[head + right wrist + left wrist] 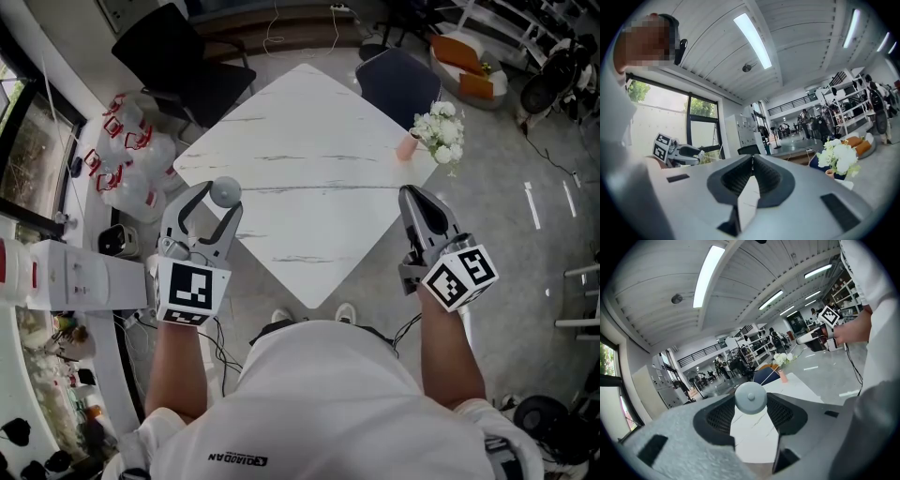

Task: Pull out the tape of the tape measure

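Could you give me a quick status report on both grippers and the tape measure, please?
Left gripper clamped on the round grey tape measure. Right gripper shut, empty. No tape showing out of the case yet. Nothing in the way.

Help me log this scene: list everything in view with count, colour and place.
table: one, white marbled, centre.
flowers: one bunch, white, in vase.
vase: one, pink, table's right corner.
black chair: one, beyond table, left.
dark blue chair: one, beyond table, right.
plastic jugs: several, clear with red handles, floor, left.
tape measure: one, grey, between left jaws.
left hand-held gripper: one, grey, shut on tape measure.
right hand-held gripper: one, grey, jaws together, empty.
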Demonstrator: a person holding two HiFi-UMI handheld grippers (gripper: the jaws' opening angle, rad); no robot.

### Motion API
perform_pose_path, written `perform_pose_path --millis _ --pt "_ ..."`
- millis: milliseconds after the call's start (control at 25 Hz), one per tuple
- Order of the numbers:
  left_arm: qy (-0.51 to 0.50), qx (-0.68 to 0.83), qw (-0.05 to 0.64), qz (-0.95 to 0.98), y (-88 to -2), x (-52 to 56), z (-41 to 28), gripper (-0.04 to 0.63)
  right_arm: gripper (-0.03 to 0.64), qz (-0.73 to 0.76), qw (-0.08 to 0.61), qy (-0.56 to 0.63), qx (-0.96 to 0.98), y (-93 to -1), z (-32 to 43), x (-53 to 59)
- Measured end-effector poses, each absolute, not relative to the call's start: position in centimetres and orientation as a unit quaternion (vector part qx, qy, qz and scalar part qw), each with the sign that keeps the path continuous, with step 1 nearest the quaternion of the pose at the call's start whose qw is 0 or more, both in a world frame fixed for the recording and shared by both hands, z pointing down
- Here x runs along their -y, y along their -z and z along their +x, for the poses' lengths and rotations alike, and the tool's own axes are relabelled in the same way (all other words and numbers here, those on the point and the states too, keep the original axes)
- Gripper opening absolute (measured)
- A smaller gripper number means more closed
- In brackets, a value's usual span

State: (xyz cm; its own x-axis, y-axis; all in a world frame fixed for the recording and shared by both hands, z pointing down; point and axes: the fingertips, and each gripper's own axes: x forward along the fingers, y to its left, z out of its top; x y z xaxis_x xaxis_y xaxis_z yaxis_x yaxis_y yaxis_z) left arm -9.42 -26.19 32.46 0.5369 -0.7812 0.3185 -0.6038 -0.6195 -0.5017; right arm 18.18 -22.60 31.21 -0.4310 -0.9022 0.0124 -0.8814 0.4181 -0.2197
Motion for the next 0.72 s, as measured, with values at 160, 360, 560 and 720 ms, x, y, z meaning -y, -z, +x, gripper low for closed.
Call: perform_pose_path --millis 160,360,560,720 --pt "0.265 -0.403 0.162 -0.861 -32.8 26.4 -9.5 0.222 0.02 -0.535 0.052 0.1 -0.837 -31.6 18.1 22.8" --pt "0.267 -0.41 0.162 -0.857 -32.2 26.5 -9.8 0.222 0.019 -0.548 0.056 0.101 -0.828 -31.4 19.2 22.8" --pt "0.264 -0.413 0.154 -0.858 -32.5 26.7 -10.2 0.222 0.02 -0.544 0.061 0.1 -0.831 -31.3 19.7 22.8" --pt "0.267 -0.411 0.153 -0.858 -33.1 26.7 -10.1 0.222 0.02 -0.536 0.059 0.103 -0.836 -31.7 18.9 22.8"
